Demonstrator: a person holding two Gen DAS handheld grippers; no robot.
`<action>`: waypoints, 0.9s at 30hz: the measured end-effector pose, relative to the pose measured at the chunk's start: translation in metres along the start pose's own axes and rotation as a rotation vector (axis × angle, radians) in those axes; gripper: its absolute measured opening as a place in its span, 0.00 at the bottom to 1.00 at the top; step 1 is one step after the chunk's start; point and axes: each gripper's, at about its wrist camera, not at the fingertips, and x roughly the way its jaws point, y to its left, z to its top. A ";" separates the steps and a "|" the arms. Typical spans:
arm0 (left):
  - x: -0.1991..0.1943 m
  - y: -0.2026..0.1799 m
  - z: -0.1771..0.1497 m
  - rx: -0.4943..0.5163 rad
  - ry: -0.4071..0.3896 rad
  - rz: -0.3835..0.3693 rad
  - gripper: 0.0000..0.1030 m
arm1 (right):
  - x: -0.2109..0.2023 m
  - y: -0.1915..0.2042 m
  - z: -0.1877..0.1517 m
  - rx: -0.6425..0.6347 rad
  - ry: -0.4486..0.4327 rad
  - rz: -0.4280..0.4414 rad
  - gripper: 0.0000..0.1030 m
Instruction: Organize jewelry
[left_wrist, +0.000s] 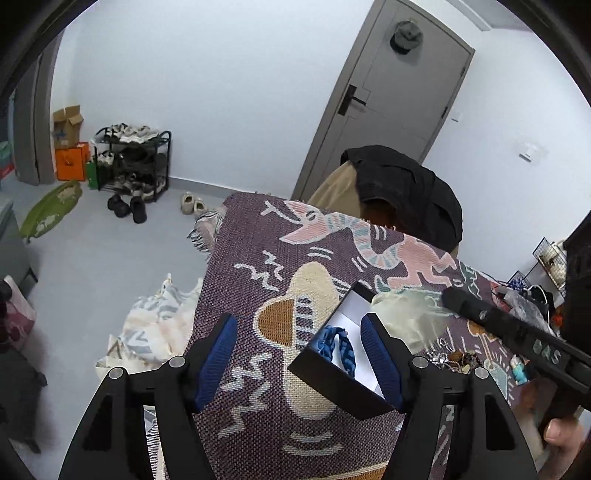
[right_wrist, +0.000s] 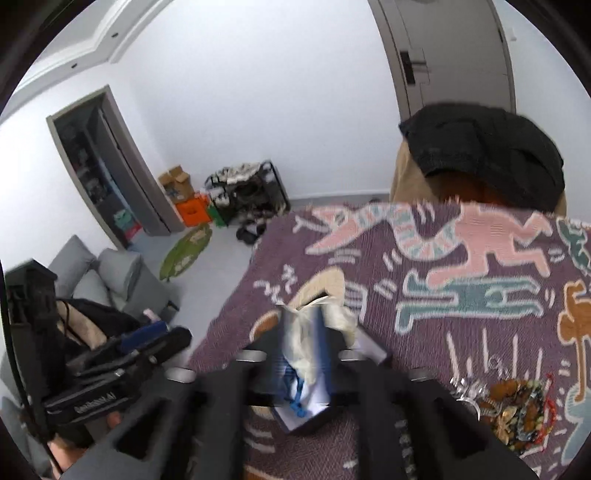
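Note:
A small black box (left_wrist: 332, 393) with a white lining stands on the patterned purple cloth (left_wrist: 240, 258), and a blue chain bracelet (left_wrist: 338, 347) lies in it. My left gripper (left_wrist: 299, 354) is open over the box's left part; its right pad (left_wrist: 380, 358) overlaps the box and its left pad (left_wrist: 218, 354) is well clear of it. The right wrist view is blurred. There my right gripper (right_wrist: 303, 350) hangs over the box (right_wrist: 317, 417) and the bracelet (right_wrist: 295, 404), its pads apart, with a cream pouch (right_wrist: 314, 321) just beyond. A jewelry pile (right_wrist: 517, 410) lies to the right.
A chair draped with a black garment (left_wrist: 406, 192) stands behind the table. A small blue figurine (left_wrist: 519, 369) and a wire basket (left_wrist: 550, 258) sit at the right. The table's left edge drops to the floor, where a shoe rack (left_wrist: 133, 162) and a fallen cloth (left_wrist: 155, 325) are.

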 end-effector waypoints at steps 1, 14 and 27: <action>0.000 -0.002 -0.001 0.008 0.006 -0.001 0.69 | -0.002 -0.004 -0.003 0.019 -0.006 0.002 0.64; -0.012 -0.056 -0.012 0.121 -0.035 -0.033 0.98 | -0.065 -0.062 -0.037 0.144 -0.090 -0.067 0.85; -0.003 -0.107 -0.032 0.191 -0.021 -0.083 0.98 | -0.107 -0.113 -0.063 0.188 -0.087 -0.159 0.91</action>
